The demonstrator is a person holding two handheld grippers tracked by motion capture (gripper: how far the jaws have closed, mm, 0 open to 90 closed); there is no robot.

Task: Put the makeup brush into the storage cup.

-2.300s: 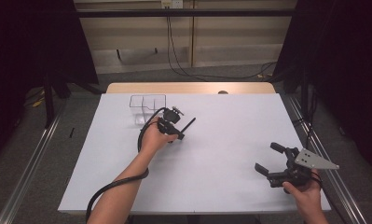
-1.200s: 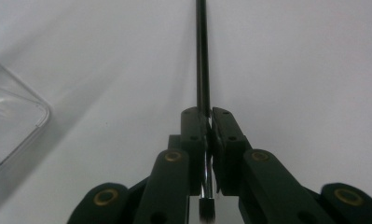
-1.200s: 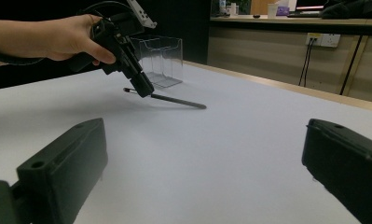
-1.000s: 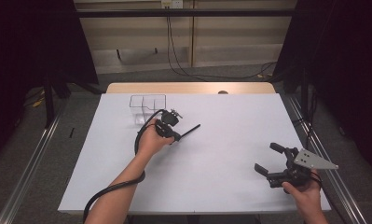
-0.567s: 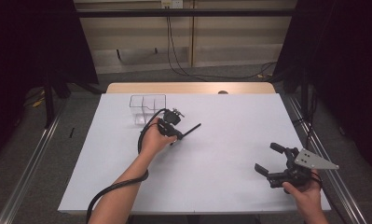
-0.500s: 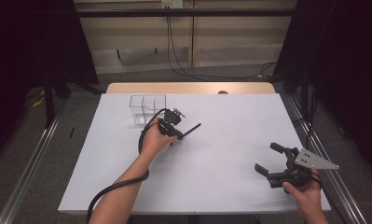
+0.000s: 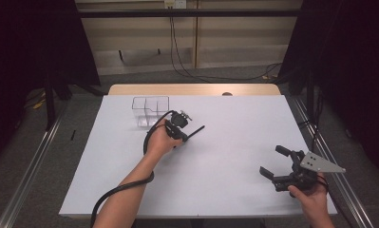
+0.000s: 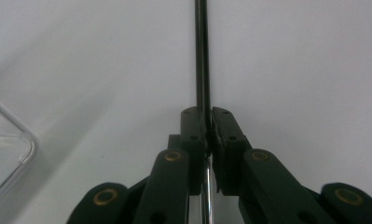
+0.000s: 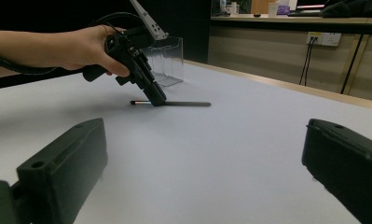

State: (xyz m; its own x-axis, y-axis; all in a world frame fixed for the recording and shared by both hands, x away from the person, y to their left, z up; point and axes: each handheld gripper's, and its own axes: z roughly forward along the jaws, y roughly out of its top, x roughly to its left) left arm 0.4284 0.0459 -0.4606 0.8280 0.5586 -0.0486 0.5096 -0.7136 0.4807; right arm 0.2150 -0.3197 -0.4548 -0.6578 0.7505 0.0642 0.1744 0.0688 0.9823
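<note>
We have a thin black pen (image 9: pixel 174 103) lying low over the white counter (image 7: pixel 225 190), just beside the clear divided box (image 7: pixel 150 107). Our left tool (image 8: pixel 207 126) is clenched on its middle. Our right tool (image 7: pixel 278 164) rests released, well apart. With so narrow a grip, the pen could swivel or slip as we lift.

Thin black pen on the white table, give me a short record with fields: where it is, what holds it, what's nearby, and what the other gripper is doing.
item: thin black pen
position: lying low along the white table, right of the clear plastic organizer box
held by: left gripper, jaws shut on it partway along its length
right gripper: jaws open, holding nothing, near the table's right front
</note>
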